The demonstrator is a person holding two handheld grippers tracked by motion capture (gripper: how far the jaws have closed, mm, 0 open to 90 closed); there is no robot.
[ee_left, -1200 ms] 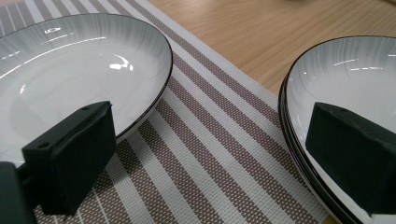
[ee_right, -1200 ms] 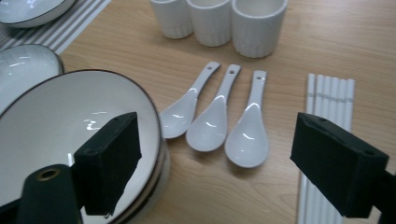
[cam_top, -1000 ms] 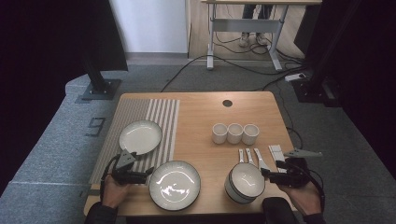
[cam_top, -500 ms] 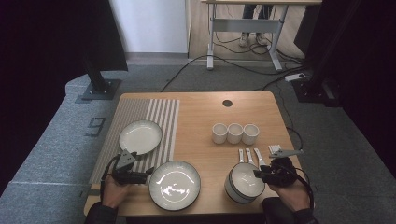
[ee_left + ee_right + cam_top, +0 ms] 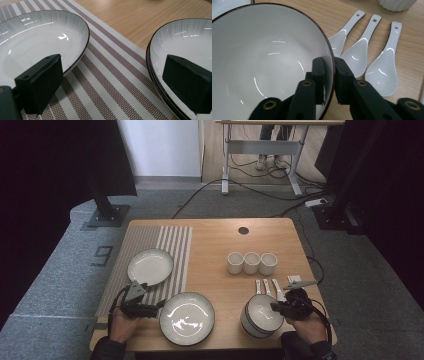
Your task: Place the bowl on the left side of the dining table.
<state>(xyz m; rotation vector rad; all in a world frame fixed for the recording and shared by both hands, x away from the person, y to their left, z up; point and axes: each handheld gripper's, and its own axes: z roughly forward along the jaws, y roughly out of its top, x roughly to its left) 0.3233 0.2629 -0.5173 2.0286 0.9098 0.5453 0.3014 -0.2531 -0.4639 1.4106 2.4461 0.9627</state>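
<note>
bowl (image 5: 269, 65) near-right, rim pinched by r gripper (image 5: 329, 75), jaws closed on it | l gripper (image 5: 112, 82) jaws wide apart, holding nothing, betw 2 plates | spoons (image 5: 362, 50) right of bowl

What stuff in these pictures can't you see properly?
- Bowl: right gripper view, left and bottom edges cut it off; whether it is one bowl or a stack is unclear in the high view.
- Near plate: left gripper view, right edge and a jaw hide part.
- Cups: high view, too small to see inside.

Glossy glazed bowl (image 5: 269, 65) and spoons (image 5: 359, 53); matt wooden table (image 5: 215, 255); woven placemat (image 5: 110, 82).
</note>
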